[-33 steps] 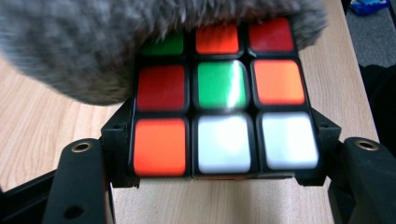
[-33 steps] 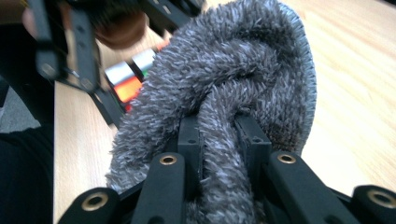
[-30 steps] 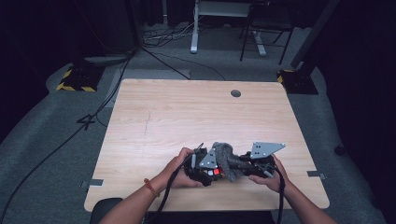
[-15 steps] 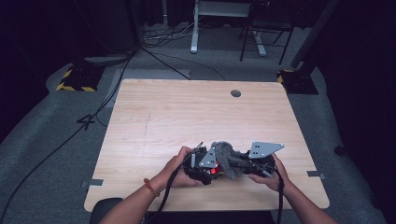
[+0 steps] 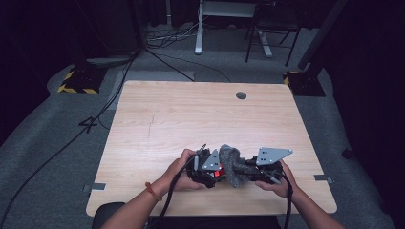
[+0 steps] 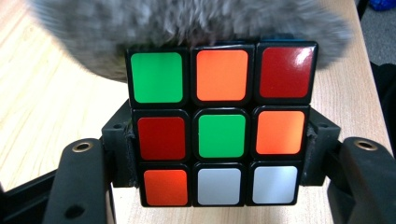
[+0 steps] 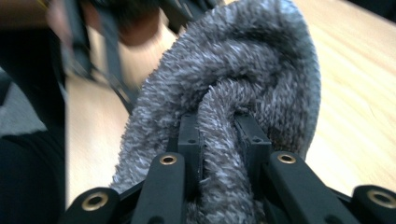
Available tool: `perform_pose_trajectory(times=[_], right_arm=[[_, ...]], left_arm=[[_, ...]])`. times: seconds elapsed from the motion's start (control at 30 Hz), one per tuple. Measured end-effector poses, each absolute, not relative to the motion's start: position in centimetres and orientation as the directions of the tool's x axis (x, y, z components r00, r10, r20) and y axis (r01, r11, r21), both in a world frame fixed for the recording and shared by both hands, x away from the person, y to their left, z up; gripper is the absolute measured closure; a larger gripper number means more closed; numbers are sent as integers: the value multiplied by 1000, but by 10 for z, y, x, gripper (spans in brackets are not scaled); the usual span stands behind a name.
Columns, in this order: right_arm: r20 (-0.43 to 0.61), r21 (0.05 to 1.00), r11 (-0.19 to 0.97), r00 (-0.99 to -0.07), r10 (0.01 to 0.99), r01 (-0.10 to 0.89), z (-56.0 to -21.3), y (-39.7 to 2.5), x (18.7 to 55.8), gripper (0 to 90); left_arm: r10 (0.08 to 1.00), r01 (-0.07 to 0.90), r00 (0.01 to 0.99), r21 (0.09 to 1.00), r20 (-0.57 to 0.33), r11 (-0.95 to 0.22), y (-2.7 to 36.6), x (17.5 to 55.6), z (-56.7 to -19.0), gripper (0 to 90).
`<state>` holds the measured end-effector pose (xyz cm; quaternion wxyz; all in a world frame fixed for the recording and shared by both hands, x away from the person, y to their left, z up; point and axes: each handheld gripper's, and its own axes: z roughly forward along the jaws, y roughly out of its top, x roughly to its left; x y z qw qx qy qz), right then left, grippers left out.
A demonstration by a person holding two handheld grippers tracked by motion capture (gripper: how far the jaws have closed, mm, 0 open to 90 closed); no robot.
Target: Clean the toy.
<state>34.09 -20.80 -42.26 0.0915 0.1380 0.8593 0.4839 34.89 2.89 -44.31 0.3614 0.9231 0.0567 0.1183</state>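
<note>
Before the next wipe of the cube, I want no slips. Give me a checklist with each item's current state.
1. Puzzle cube clamped on both sides by the left gripper: ok, the jaws press its lower side faces.
2. Grey cloth pinched in the right gripper: ok, a fold sits between the jaws.
3. Cloth meets the cube: ok, in the left gripper view its fuzzy edge lies along the cube's top row.
4. Work stays over the table: ok, both grippers are above its near edge.
5. Cube faces already clean: cannot tell, the facing stickers look glossy, the other faces are hidden.
</note>
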Motion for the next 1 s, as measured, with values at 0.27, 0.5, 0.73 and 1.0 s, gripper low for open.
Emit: perform_pose_trajectory(times=[0.27, 0.5, 0.73, 1.0], right_arm=[[-98, 823, 550, -920, 380, 139, -427, -202, 347, 757], [-81, 781, 595, -915, 396, 188, -443, -214, 353, 757], [-40, 833, 526, -930, 365, 170, -433, -212, 347, 757], [-70, 849, 516, -942, 328, 117, -423, -198, 339, 755]], left_arm=[[191, 16, 965, 683, 181, -730, 32, 349, -441, 336], [201, 15, 964, 716, 176, -698, 39, 350, -433, 336], [205, 11, 961, 710, 188, -704, 39, 351, -434, 335], [196, 1, 955, 659, 222, -752, 29, 349, -442, 334]])
